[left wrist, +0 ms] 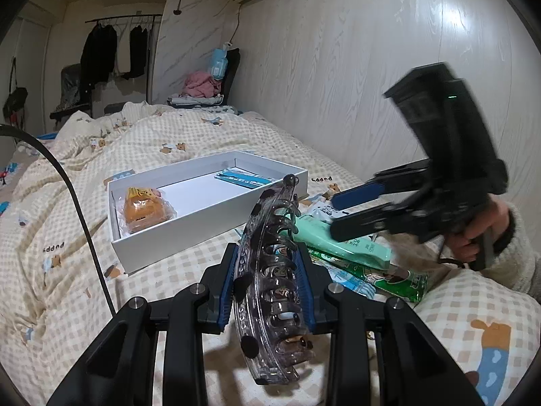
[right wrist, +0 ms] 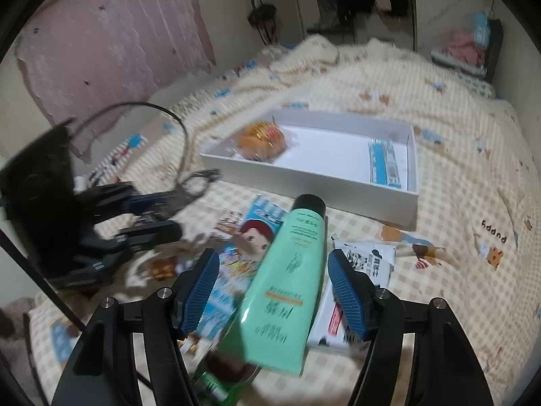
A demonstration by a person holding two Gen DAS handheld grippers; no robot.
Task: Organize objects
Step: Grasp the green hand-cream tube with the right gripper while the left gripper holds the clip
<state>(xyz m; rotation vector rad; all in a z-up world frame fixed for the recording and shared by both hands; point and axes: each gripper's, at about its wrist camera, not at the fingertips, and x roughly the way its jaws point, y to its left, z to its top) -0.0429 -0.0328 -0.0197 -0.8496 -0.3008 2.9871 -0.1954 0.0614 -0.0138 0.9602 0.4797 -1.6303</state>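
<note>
My left gripper is shut on a clear smoky hair claw clip and holds it upright above the bed. A white open box lies ahead; it holds a wrapped orange bun and a blue-white packet. My right gripper is open, its jaws either side of a mint-green tube with a black cap, lying on a pile of packets. In the left wrist view the right gripper hovers over the tube. In the right wrist view the box lies beyond the tube.
A checked cream quilt covers the bed. A green packet, a cartoon-printed packet and a white carton lie around the tube. A black cable crosses at left. A wood-panel wall runs along the right.
</note>
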